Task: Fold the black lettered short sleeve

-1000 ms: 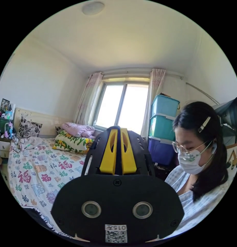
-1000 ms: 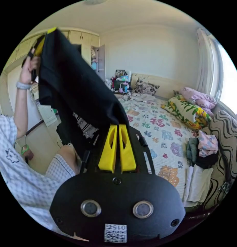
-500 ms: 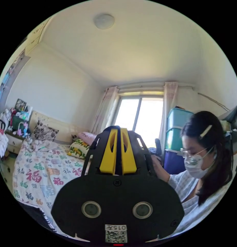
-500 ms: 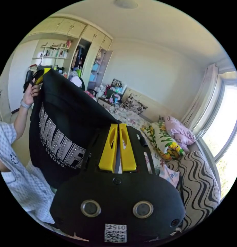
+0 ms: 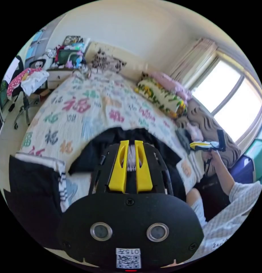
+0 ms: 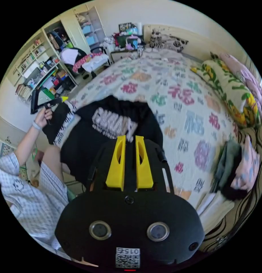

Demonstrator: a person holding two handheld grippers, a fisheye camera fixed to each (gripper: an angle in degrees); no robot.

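The black short sleeve (image 6: 79,142) lies spread on the patterned bedspread (image 6: 176,93) near the bed's edge, with its pale lettering (image 6: 112,123) facing up. My right gripper (image 6: 130,136) hovers over its near side, jaws a little apart and empty. In the left gripper view the same shirt (image 5: 88,153) lies under my left gripper (image 5: 131,141), which also stands open; lettering shows through the gap. Each gripper appears in the other's view, held clear of the cloth: the left gripper (image 6: 48,103) and the right gripper (image 5: 206,145).
A black garment with striped trim (image 5: 37,187) lies at the bed's corner beside the shirt. A pile of clothes (image 6: 233,167) and folded white pieces (image 6: 216,204) sit by the striped cushion. Rolled quilts (image 6: 230,91) line the window side. The person's knee (image 6: 54,153) is at the bed's edge.
The shirt was held up in the air between both grippers; now it lies flat on the bed and both grippers have let go. Both cameras have tipped down toward the bed.
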